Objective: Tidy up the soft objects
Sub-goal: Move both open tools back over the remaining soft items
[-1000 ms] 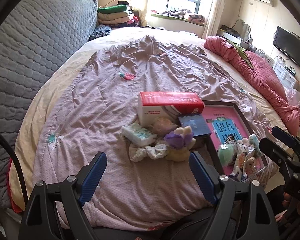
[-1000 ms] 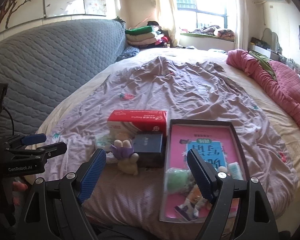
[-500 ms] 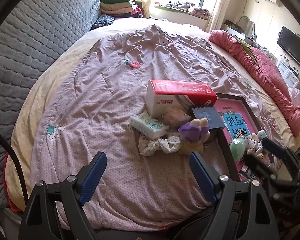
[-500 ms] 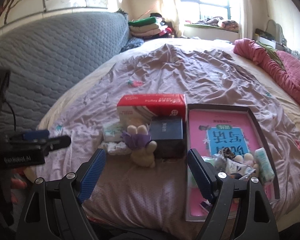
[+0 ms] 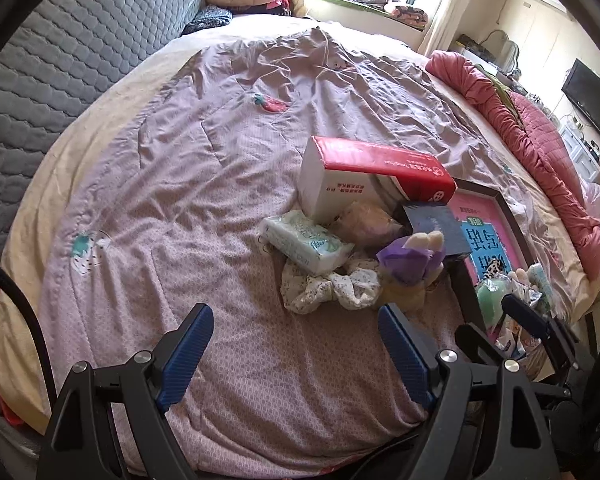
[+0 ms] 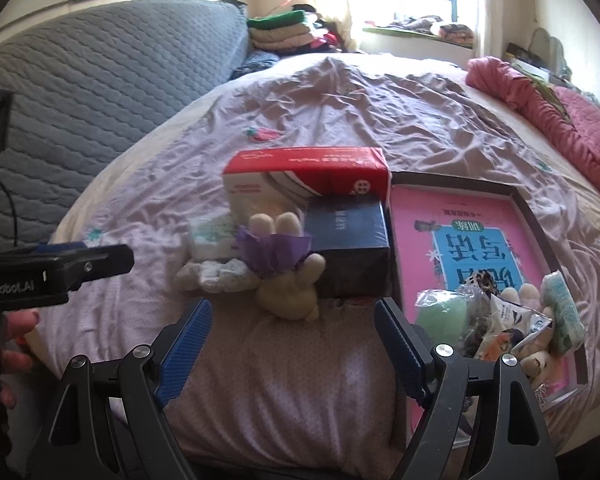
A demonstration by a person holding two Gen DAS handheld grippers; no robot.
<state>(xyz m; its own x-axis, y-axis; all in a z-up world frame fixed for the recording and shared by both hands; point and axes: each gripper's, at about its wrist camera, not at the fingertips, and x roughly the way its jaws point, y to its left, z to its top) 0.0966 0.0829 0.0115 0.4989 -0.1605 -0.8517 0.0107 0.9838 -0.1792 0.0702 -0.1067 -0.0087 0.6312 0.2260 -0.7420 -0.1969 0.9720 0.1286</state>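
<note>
On the lilac bedspread lie a plush rabbit in a purple wrap [image 5: 414,268] [image 6: 286,276], a pale green tissue pack [image 5: 306,242] [image 6: 212,236], a floral scrunchie [image 5: 328,288] [image 6: 214,274] and a red-and-white tissue pack [image 5: 364,176] [image 6: 306,178]. A dark blue box [image 6: 350,246] stands beside the rabbit. The pink-lined tray [image 6: 454,220] [image 5: 478,204] holds several small soft items at its near end. My left gripper [image 5: 292,338] hangs open, empty, short of the scrunchie. My right gripper [image 6: 290,328] is open, empty, just short of the rabbit.
A grey quilted headboard [image 5: 60,52] runs along the left. A rolled pink quilt [image 5: 540,152] lies on the bed's right side. Folded clothes [image 6: 284,32] are stacked near the window. A hand [image 6: 14,344] holds the left gripper at the bed's near left edge.
Both grippers have come down and closer to the pile, which looks larger in both views. Their jaws stay equally wide. Nothing on the bed has moved.
</note>
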